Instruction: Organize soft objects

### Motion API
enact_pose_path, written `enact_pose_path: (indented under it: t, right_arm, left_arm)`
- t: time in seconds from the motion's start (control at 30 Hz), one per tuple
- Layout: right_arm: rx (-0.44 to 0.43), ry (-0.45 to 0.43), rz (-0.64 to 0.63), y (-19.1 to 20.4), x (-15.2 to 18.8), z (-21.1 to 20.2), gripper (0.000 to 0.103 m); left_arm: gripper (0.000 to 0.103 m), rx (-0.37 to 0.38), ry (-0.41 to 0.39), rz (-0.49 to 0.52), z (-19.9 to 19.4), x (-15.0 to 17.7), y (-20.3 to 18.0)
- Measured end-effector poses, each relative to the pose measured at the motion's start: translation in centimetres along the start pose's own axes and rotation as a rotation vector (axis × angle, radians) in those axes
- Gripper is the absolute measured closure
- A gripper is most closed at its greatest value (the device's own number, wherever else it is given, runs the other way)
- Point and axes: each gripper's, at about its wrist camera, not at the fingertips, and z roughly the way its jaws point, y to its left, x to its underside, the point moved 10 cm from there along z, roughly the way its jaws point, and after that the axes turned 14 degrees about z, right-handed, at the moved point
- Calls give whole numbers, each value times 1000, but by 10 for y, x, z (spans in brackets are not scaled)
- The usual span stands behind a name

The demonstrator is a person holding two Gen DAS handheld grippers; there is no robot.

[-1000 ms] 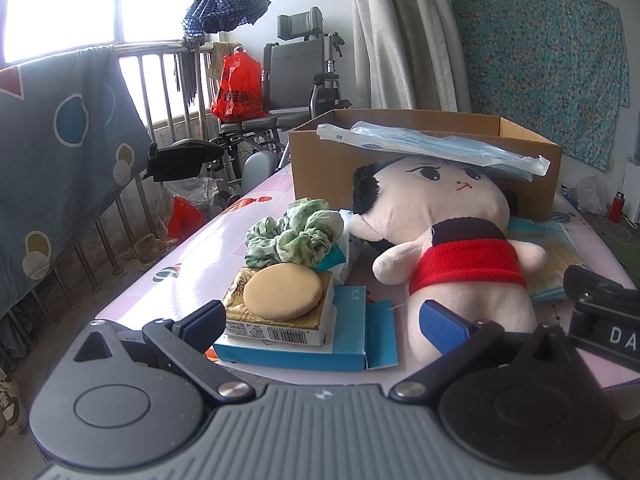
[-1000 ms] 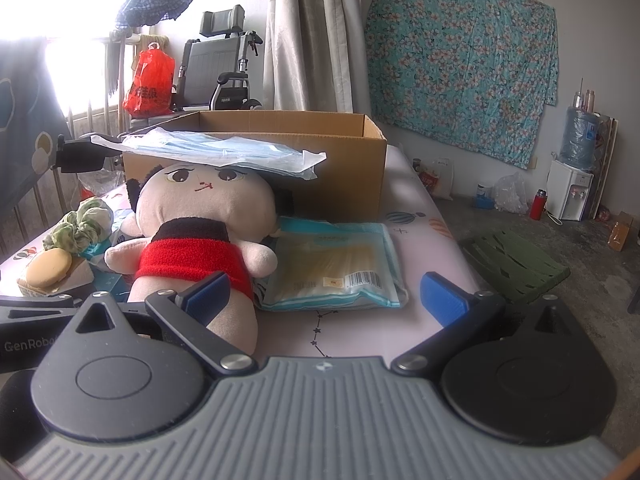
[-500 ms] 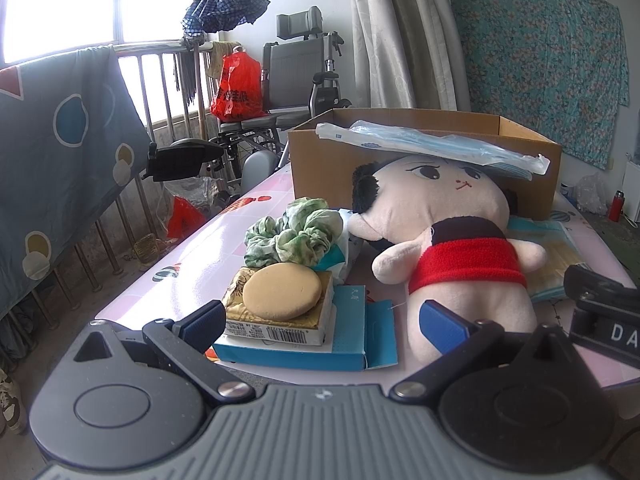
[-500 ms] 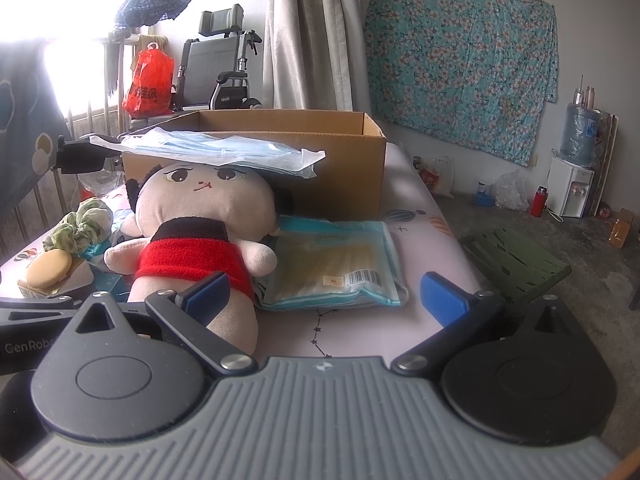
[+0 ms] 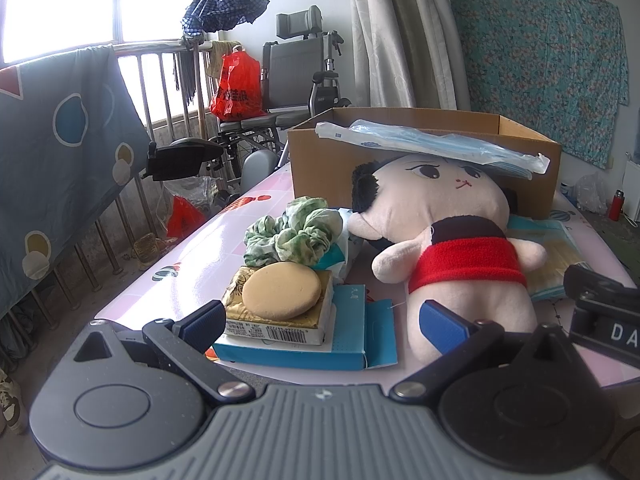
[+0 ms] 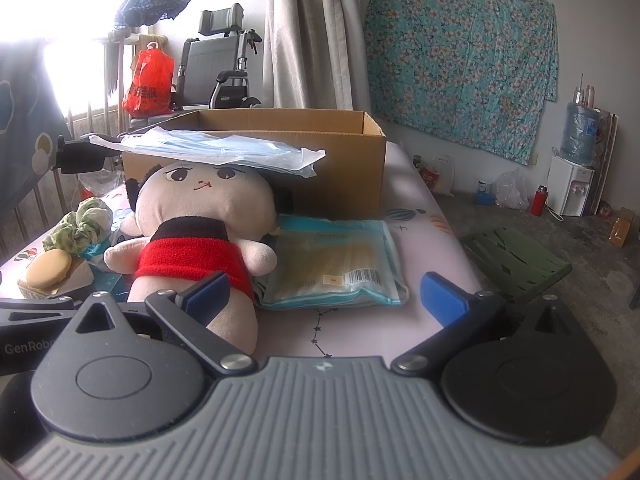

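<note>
- Plush doll point(image 5: 448, 240): fuzzy cloth, red terry band.
- Box point(image 6: 256, 160): matt brown cardboard.
- Mask pack point(image 5: 432, 146): glossy clear plastic.
- Table point(image 5: 208, 256): smooth, shiny surface.
- Scrunchie point(image 5: 292, 236): crinkled green cloth.

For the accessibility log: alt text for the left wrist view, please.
Open left gripper faces a round tan sponge on a gold-topped packet and flat blue box, beside a pink plush doll in a red band, before an open cardboard box.

Plush doll point(image 6: 200, 232) and mask pack point(image 6: 216, 150) block box point(image 6: 340, 168) front — right table edge point(image 6: 436, 248) bare.
</note>
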Motion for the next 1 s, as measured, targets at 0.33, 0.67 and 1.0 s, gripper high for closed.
enact_pose_path:
  t: [0.33, 0.67, 1.0]
  right_arm:
    - [-36, 14, 20, 1, -7, -1, 1]
    - [-372, 212, 347, -4, -82, 36, 1]
    - [-530, 446, 586, -7, -115, 128, 10]
  left_arm:
    - [0, 8, -9, 24, -1, -4, 1]
    - [6, 246, -99, -144, 11, -67, 32]
    - [8, 450, 28, -314, 91, -111, 64]
